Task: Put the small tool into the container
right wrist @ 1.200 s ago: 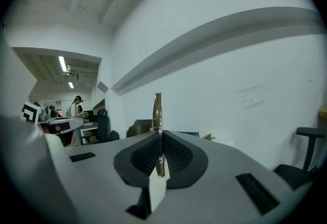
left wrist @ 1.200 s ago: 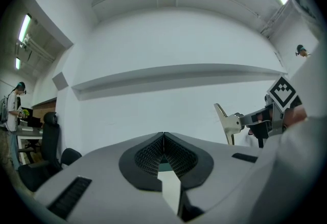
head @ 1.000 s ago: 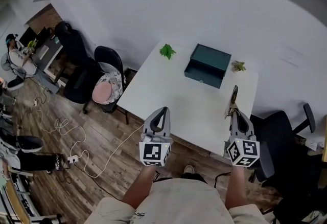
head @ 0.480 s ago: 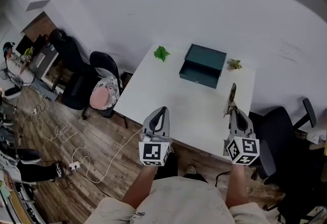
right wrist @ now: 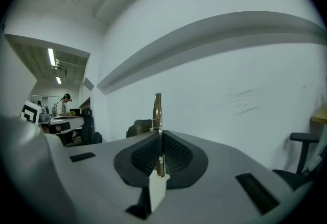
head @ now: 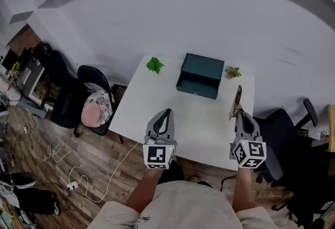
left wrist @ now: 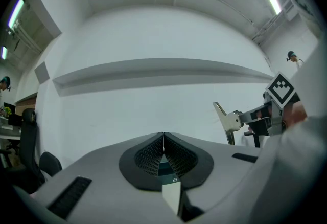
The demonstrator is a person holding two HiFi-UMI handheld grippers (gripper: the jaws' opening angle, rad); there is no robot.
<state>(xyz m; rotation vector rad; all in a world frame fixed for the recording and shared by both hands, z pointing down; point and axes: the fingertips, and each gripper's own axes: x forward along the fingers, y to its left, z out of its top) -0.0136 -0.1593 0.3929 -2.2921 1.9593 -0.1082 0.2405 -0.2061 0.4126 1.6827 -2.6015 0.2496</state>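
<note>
Since the earlier frames the white table (head: 204, 123) and the dark green box (head: 201, 73) have slid left and lower in the head view, so the person seems to be closing in. At lower centre the left gripper (head: 166, 114) is pinched together on nothing. At lower right the right gripper (head: 241, 114) clamps the small metal tool (head: 238, 98), which stands upright, well short of the box.

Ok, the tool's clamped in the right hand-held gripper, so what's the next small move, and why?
Probably carry the right hand-held gripper forward and leftward toward the green container. Its jaws are shut on the small tool, which projects ahead of them over the right side of the table, well short of the container.
</note>
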